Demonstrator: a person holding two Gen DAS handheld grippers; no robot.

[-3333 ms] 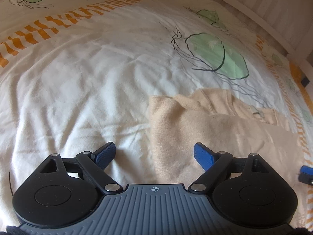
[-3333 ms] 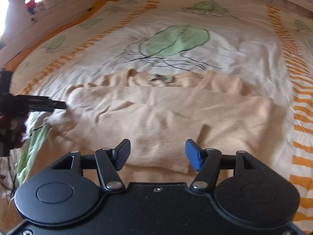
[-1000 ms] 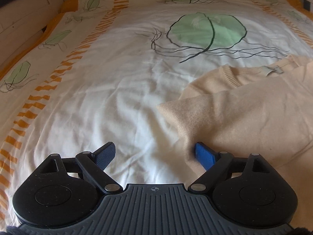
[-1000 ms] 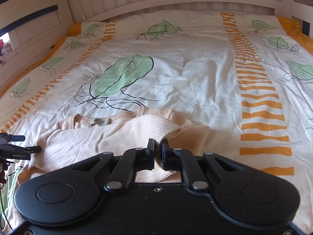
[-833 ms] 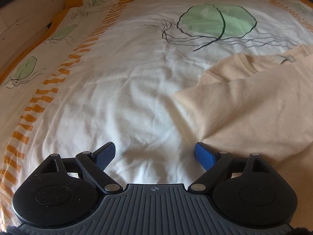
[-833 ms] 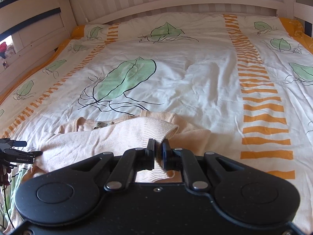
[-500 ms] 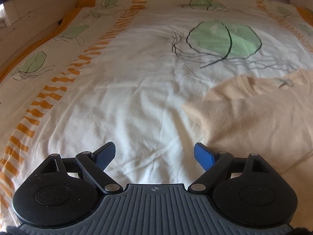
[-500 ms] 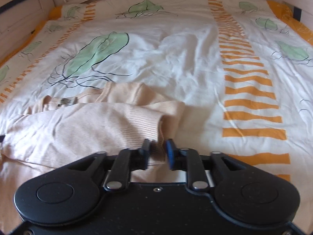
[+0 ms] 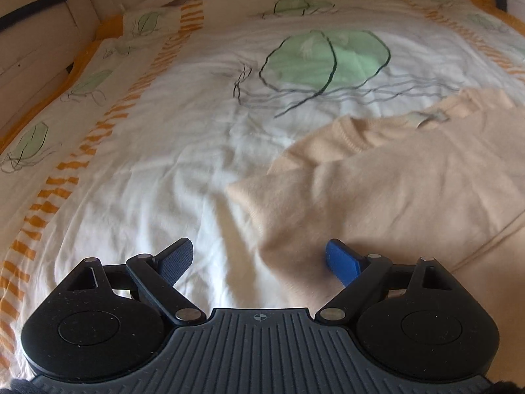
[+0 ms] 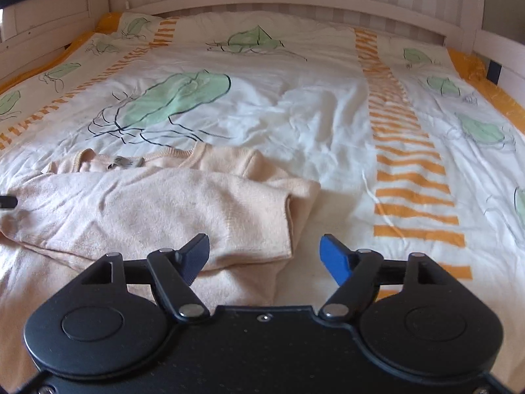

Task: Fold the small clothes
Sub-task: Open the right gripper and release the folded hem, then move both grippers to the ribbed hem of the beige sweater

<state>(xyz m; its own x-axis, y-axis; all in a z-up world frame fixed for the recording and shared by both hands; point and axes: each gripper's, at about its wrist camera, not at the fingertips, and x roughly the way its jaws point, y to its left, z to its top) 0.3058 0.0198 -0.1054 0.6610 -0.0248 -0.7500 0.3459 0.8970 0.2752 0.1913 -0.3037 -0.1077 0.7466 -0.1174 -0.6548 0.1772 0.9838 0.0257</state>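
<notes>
Garments: one – a peach knitted sweater [image 10: 157, 210], lying on the bed near its foot end, a sleeve folded across the body with the cuff toward the right
Bedding: one white duvet [image 10: 295, 115] printed with green leaves and two orange striped bands
Bed frame: one pale wooden headboard [image 10: 279, 0] at the far end
Tools: two
Left tool [image 9: 259, 259]: spread wide, nothing between its fingers; its right finger hangs over the sweater's left edge
Right tool [image 10: 264, 256]: jaws have just been opening – now spread apart, with the sleeve's cuff edge lying below the gap, not pinched
Change, right: a second ago its fingers were pressed together on the cuff and held it up off the garment; the sleeve now lies flat on the body
Change, left: spread as before; the sweater's edge sits closer under it than a second ago
</notes>
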